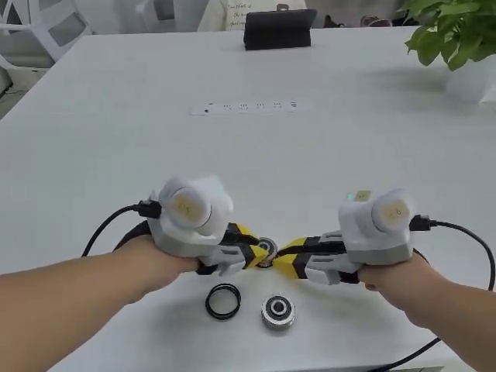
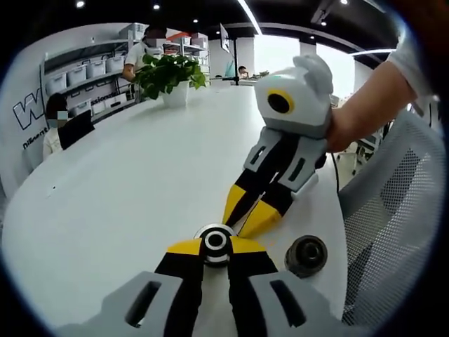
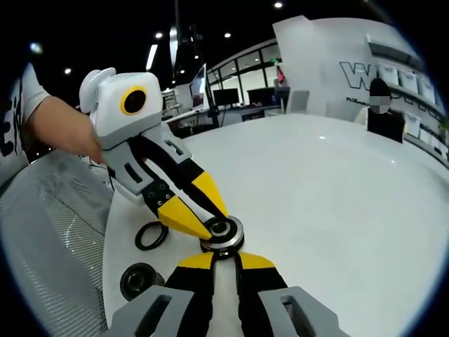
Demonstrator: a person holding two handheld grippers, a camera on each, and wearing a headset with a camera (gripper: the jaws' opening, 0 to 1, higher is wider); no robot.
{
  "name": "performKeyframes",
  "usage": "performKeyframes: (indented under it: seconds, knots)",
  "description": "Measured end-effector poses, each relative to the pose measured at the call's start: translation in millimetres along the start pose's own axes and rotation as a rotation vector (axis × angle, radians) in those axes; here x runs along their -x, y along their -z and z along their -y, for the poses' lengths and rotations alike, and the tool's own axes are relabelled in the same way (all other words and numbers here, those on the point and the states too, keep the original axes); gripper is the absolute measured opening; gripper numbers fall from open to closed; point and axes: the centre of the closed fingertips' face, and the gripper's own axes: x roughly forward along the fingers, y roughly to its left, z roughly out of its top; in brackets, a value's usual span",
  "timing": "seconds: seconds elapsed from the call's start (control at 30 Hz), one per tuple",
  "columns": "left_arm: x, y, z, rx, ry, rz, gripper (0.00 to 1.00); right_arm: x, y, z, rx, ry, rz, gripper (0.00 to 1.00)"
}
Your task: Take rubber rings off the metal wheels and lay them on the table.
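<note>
A metal wheel point(image 1: 265, 249) with a black rubber ring on its rim hangs just above the white table point(image 1: 116, 132), between my two grippers. My left gripper point(image 1: 254, 249) is shut on this wheel point(image 2: 215, 241), a yellow tip on each side. From the opposite side my right gripper point(image 1: 281, 254) meets it, its jaws pinched together at the rim of the wheel point(image 3: 223, 232), on the rubber ring. A loose black rubber ring point(image 1: 223, 301) lies on the table below. Beside it lies another metal wheel point(image 1: 277, 310).
A white power strip point(image 1: 244, 107) lies mid-table. A black device point(image 1: 279, 29) stands at the far edge and a potted plant point(image 1: 453, 35) at the far right. Black cables trail from both grippers. The near table edge runs just below the loose parts.
</note>
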Motion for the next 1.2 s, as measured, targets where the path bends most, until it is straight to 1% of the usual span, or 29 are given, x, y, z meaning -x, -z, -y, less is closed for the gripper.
performKeyframes:
  seconds: [0.13,0.4,0.6,0.67,0.73,0.77,0.9,0.93,0.97,1.0,1.03,1.07,1.17,1.2]
  knots:
    - [-1.0,0.1,-0.1,-0.012,-0.006,0.0,0.07,-0.2,-0.1,-0.4,0.003,-0.002,-0.002,0.08]
    - [-0.8,0.2,-0.2,-0.011,-0.018,0.008,0.07,-0.7,-0.2,-0.1,0.009,0.0,-0.016,0.08]
    - [-1.0,0.3,-0.6,-0.009,-0.023,0.004,0.07,-0.5,-0.2,0.1,-0.007,0.01,-0.016,0.07]
    - [-1.0,0.2,-0.8,-0.007,-0.026,0.004,0.07,-0.5,0.0,0.7,-0.013,0.018,-0.018,0.05]
    - [-1.0,0.2,-1.0,-0.005,-0.03,0.004,0.07,0.2,1.2,0.8,-0.02,0.022,-0.025,0.0]
    - [-1.0,0.3,-1.0,-0.005,-0.03,0.003,0.07,0.1,1.0,1.5,-0.04,0.026,-0.019,0.0]
    - [-1.2,0.3,-1.5,0.0,-0.036,-0.002,0.07,0.1,1.1,2.9,-0.073,0.035,-0.008,0.0]
    - [-1.0,0.1,-1.5,0.0,-0.038,-0.003,0.07,0.0,1.0,4.0,-0.093,0.041,-0.005,0.0]
    - [-0.9,0.1,-1.7,0.002,-0.04,-0.002,0.07,-0.1,1.0,4.8,-0.115,0.044,0.0,0.0]
    - [-1.1,0.1,-2.3,0.003,-0.041,-0.001,0.07,-0.2,0.7,5.0,-0.171,0.043,0.013,0.0]
    - [-1.1,0.2,-2.6,0.005,-0.043,-0.001,0.07,-0.1,0.6,5.1,-0.186,0.042,0.017,0.0]
    - [-1.0,0.3,-2.6,0.006,-0.043,-0.001,0.07,0.0,0.4,5.7,-0.232,0.039,0.03,0.0]
    - [-1.1,0.3,-2.6,0.014,-0.05,-0.002,0.07,1.0,-0.7,6.8,-0.306,0.032,0.064,0.0]
    - [-1.1,0.5,-2.5,0.016,-0.052,-0.001,0.07,1.2,-0.6,7.3,-0.32,0.033,0.067,0.0]
